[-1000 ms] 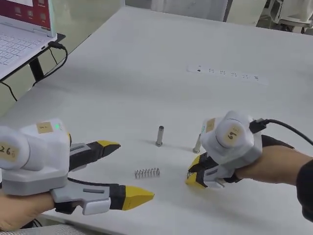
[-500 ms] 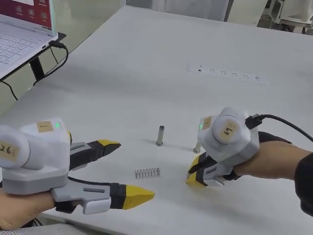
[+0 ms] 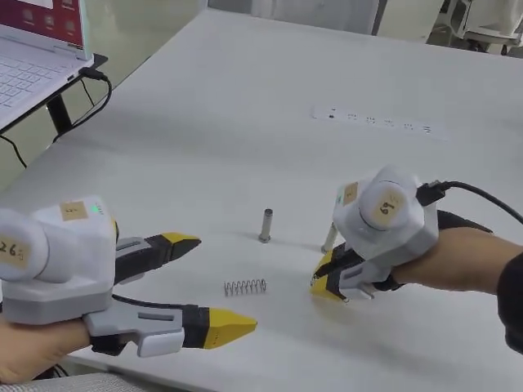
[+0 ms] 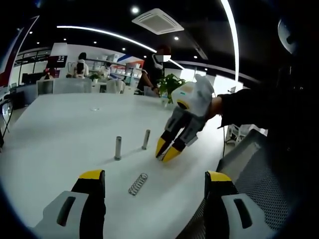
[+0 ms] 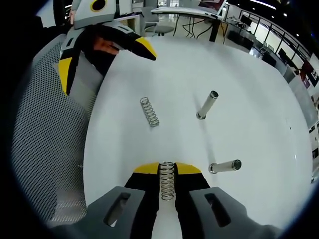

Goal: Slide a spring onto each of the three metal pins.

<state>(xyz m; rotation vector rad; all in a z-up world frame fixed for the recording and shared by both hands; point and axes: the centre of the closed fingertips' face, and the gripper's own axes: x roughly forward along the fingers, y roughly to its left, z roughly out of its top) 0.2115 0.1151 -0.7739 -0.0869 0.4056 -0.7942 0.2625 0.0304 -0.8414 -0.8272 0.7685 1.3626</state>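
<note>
The left gripper (image 3: 225, 282) hovers over the white table (image 3: 245, 122), jaws spread wide with nothing between them. Just ahead of it a loose spring (image 3: 245, 287) lies flat. Beyond that the first pin (image 3: 266, 226) stands upright, and the second pin (image 3: 329, 238) stands just beside the right gripper (image 3: 327, 286). That gripper's jaws are clamped on the held spring (image 5: 167, 181), with its tips angled down near the tabletop.

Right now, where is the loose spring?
In the head view, the loose spring lies on the table just below the left-hand pin, between the left gripper and right gripper.
</note>
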